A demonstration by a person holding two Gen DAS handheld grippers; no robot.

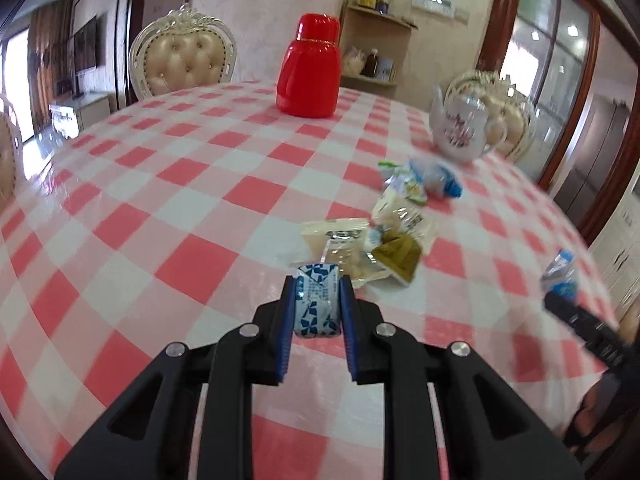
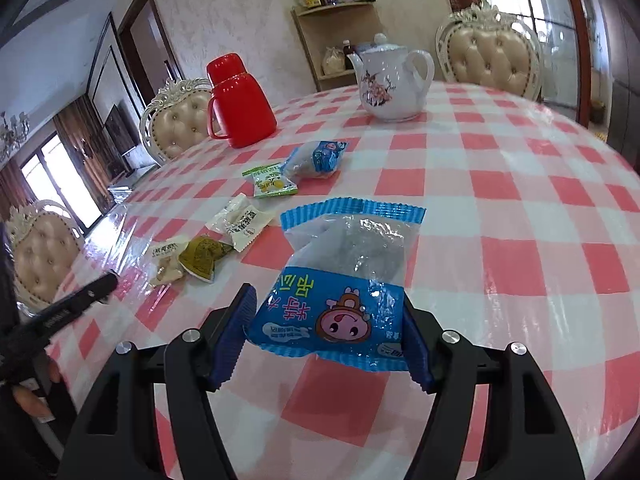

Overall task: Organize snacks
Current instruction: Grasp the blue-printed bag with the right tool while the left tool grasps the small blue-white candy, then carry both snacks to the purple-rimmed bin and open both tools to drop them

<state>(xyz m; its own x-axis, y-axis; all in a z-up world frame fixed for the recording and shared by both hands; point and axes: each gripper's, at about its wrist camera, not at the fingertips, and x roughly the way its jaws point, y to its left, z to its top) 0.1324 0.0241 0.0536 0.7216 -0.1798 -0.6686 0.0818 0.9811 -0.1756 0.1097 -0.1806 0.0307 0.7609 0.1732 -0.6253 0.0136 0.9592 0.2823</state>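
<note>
A: Left gripper [image 1: 318,304] first. State?

B: Jaws are nearly closed, clamped on a small blue-and-white wrapped candy [image 1: 316,300], which is held just off the checked tablecloth [image 1: 160,200].

A: Right gripper [image 2: 328,328]?

B: About half open, but the pads are pressed on both sides of a blue packet with a cartoon face [image 2: 340,280]. The packet is held up clear of the cloth, its clear end pointing away from the tool.

A: What is left on the table?

B: Several snacks are seen in a loose line. Nearest the left gripper a pale packet [image 2: 168,260] and an olive-green packet [image 2: 204,258] are touching. Beyond them a white wrapper [image 2: 240,224] is lying alone, then a green-and-yellow sachet [image 2: 272,180] just beside a second blue packet [image 2: 316,160].

A: Any bin or tray for them?

B: None is seen in either view. Only a red flask [image 2: 240,108] and a white teapot [image 2: 390,84] are standing further back.

A: Progress?

B: Judged early to midway. Two pieces are lifted, nothing is visibly sorted, and five are still to be handled. Where the held ones are meant to go cannot be told.
</note>
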